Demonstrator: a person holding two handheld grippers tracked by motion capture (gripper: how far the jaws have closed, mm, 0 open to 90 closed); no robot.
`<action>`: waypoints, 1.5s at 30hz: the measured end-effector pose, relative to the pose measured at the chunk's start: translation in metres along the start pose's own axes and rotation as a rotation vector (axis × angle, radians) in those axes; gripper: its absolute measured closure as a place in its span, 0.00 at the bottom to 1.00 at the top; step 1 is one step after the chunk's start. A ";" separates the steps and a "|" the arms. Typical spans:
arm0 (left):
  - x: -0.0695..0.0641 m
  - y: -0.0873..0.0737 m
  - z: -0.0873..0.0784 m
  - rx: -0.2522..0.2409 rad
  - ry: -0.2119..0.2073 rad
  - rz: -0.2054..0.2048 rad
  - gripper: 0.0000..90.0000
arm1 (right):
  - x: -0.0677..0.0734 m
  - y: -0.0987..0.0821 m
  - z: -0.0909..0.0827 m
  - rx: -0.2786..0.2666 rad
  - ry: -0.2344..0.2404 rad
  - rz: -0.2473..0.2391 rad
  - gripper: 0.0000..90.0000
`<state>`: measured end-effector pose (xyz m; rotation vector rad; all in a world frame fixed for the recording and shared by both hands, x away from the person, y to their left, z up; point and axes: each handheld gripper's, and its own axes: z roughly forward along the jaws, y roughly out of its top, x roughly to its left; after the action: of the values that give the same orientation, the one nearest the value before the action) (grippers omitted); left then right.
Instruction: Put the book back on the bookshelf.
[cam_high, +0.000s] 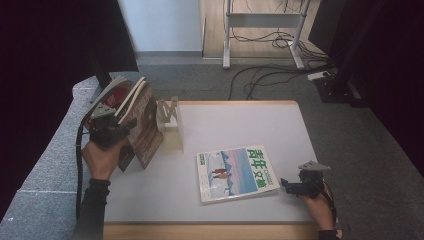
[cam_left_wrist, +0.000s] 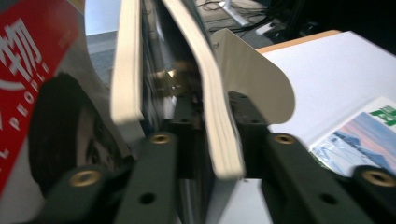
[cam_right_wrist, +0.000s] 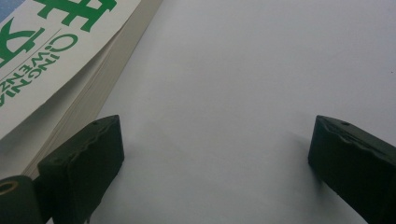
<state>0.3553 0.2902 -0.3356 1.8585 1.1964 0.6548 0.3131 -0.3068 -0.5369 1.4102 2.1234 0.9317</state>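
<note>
Magazine (cam_left_wrist: 219, 116) between left gripper (cam_left_wrist: 210, 140) jaws, lower edge hidden, blurred.

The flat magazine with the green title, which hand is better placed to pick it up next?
Right, probably. The right gripper sits open beside the flat magazine, while the left gripper is busy at the standing magazines by the bookend.

magazine (cam_high: 236, 172) — glossy paper cover, matt cream page edges | bench (cam_high: 250, 125) — smooth matt white top, wood edge | bookend (cam_high: 170, 127) — smooth pale plastic | claw (cam_right_wrist: 210, 172) — matt black ribbed plastic pads
</note>
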 end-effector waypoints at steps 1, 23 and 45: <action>-0.001 -0.003 -0.001 -0.001 0.001 0.006 0.76 | 0.000 0.000 0.000 0.000 0.000 0.000 0.03; 0.000 -0.085 0.018 0.012 -0.028 -0.067 0.82 | 0.000 0.000 0.000 0.001 0.000 0.001 0.03; 0.001 -0.091 0.033 0.035 0.016 -0.072 0.93 | 0.000 0.000 0.000 0.000 0.000 0.001 0.03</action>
<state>0.3371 0.2993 -0.4302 1.8331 1.2867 0.6137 0.3129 -0.3067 -0.5368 1.4120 2.1232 0.9318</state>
